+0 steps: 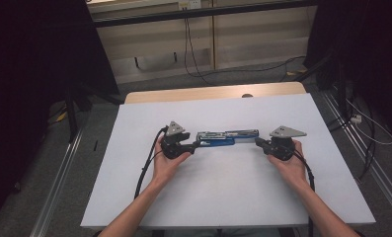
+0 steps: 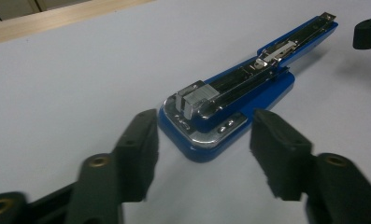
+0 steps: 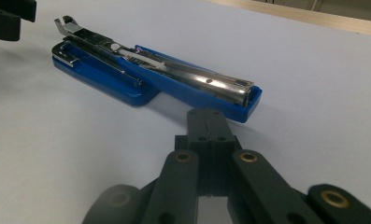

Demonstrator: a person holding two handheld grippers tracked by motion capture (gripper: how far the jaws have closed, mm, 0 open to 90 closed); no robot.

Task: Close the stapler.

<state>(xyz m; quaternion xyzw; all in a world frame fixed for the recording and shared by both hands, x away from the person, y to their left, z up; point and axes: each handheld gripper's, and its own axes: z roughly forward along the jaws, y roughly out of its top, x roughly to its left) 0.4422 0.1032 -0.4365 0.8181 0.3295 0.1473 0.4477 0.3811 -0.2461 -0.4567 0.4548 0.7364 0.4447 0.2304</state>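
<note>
Lying opened between the spread left tool (image 2: 202,154) and pressed-together right tool (image 3: 210,122), the blue stapler (image 2: 241,93) bears no readable writing.

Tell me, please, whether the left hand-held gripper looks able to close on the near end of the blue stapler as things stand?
Probably yes: the left hand-held gripper has its jaws apart either side of the blue stapler, whose end lies just ahead with bare table around it.

From above, my hands cover most of both tongs, and the stapler (image 1: 226,137) is too small to make out its parts. My left tongs (image 2: 204,144) are blurred and cut off by the bottom edge in their own view.
</note>
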